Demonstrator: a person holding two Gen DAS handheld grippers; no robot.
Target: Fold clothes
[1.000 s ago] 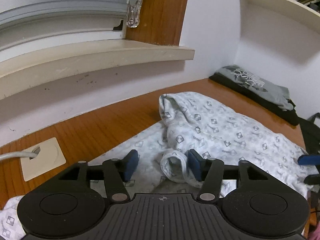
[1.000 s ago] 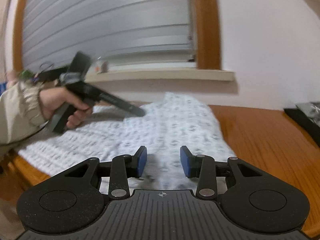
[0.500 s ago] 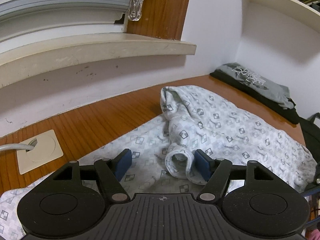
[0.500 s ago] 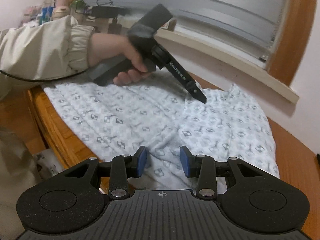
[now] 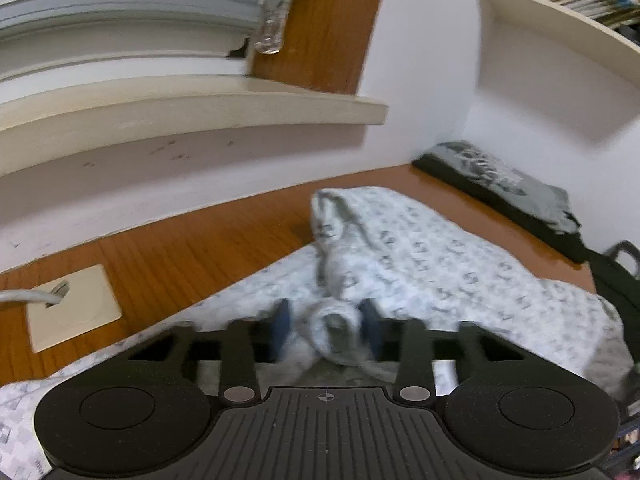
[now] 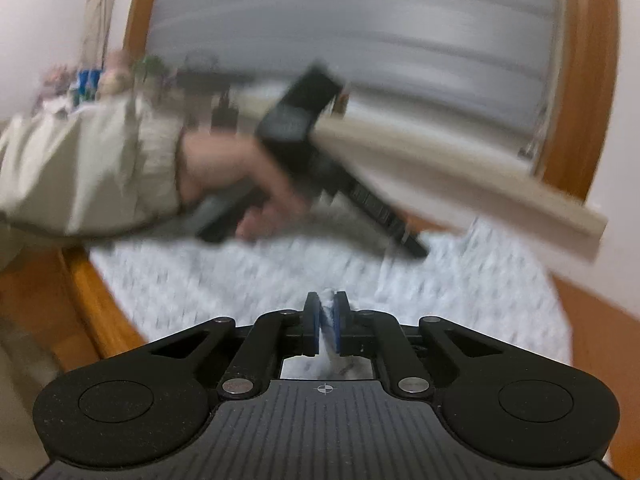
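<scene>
A white garment with a small grey square print [image 5: 432, 256] lies spread on the wooden table [image 5: 168, 256]. Its sleeve cuff [image 5: 334, 330] sits between the blue pads of my left gripper [image 5: 326, 328], whose jaws stand apart around the cuff with small gaps. My right gripper [image 6: 326, 320] is shut on a pinch of the same garment [image 6: 240, 280] near its front edge. In the right wrist view the left gripper [image 6: 340, 184] is held in a hand over the cloth. Both views are blurred.
A folded grey and black garment [image 5: 504, 184] lies at the table's far right corner. A cream cable plate [image 5: 72, 308] is set in the table at left. A window sill [image 5: 180, 108] and wall run behind. A dark bag [image 5: 616, 276] stands at the right.
My right gripper has closed on the cloth; it was open before. My left gripper's jaws have narrowed around the sleeve cuff. Both cameras are moving.
</scene>
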